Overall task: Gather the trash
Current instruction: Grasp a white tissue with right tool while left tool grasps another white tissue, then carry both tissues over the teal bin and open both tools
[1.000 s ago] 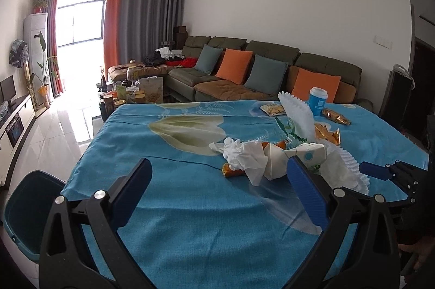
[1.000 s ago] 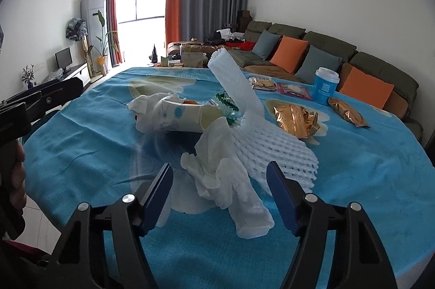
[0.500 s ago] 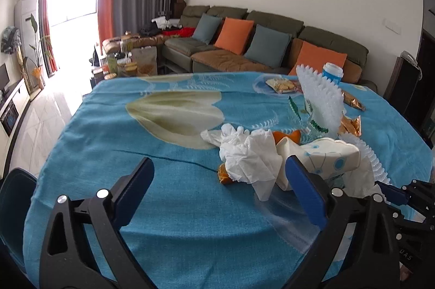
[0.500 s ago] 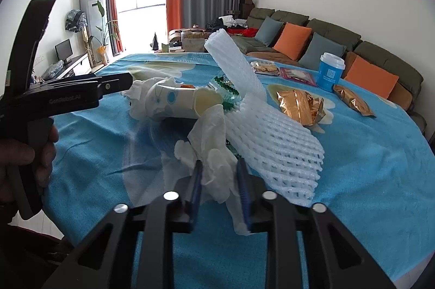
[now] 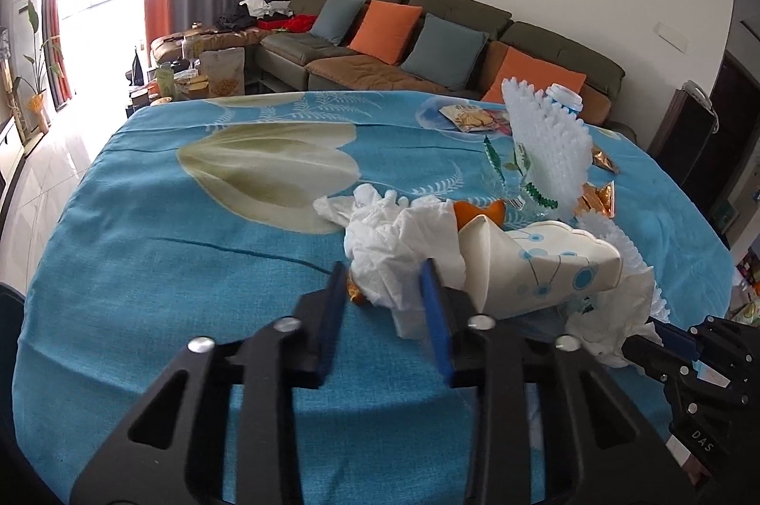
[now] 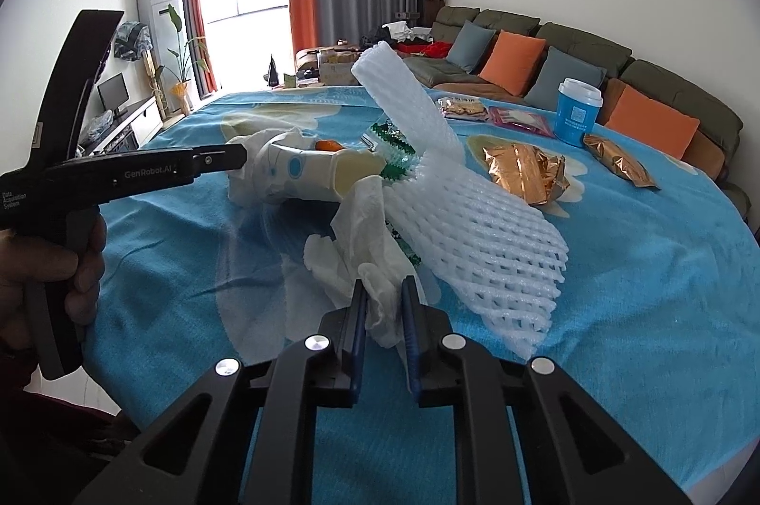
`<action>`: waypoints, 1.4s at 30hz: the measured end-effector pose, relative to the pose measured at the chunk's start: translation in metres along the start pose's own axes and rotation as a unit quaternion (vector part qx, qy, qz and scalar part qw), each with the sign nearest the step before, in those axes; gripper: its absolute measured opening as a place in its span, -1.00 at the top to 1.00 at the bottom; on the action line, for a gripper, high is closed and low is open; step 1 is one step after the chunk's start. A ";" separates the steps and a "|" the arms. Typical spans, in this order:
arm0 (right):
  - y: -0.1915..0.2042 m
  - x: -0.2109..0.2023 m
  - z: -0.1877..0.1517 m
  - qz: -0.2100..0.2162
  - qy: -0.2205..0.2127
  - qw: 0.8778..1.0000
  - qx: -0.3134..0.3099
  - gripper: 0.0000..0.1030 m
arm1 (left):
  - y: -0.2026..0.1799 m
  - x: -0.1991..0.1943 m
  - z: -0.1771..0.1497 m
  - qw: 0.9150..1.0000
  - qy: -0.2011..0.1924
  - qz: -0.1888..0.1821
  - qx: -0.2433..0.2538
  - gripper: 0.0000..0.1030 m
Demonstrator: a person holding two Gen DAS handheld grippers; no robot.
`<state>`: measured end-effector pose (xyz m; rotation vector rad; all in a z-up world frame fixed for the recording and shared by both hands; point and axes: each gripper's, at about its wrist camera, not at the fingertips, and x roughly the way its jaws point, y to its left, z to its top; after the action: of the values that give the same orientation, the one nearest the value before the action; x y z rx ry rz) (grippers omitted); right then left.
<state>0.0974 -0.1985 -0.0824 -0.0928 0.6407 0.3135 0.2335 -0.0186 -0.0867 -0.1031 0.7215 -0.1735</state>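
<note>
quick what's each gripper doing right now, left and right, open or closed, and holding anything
Left gripper: jaws closing around the crumpled white tissue.
Right gripper: shut on the white paper towel.

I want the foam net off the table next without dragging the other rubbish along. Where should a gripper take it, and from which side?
Probably the upright flap of the foam net, near its free top end, approached from above. That end stands clear, while the net's base touches the tissue and green wrapper.
</note>
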 end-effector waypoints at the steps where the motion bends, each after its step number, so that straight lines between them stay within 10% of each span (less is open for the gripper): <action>1: 0.000 -0.001 0.000 0.000 -0.001 1.000 0.000 0.75 | 0.000 0.000 0.000 1.000 -0.002 -0.001 0.000 0.72; 24: 0.002 -0.048 0.019 0.022 -0.078 0.997 0.010 0.83 | 0.009 -0.121 -0.009 0.989 -0.148 0.012 0.018 0.91; 42: 0.063 -0.059 0.075 0.124 -0.143 0.981 -0.037 0.83 | 0.042 -0.217 -0.052 0.977 -0.200 0.077 -0.008 0.91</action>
<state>0.0758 -0.1400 0.0140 -0.0380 0.3549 0.5803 0.0444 0.0627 0.0088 -0.0926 0.3258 0.0030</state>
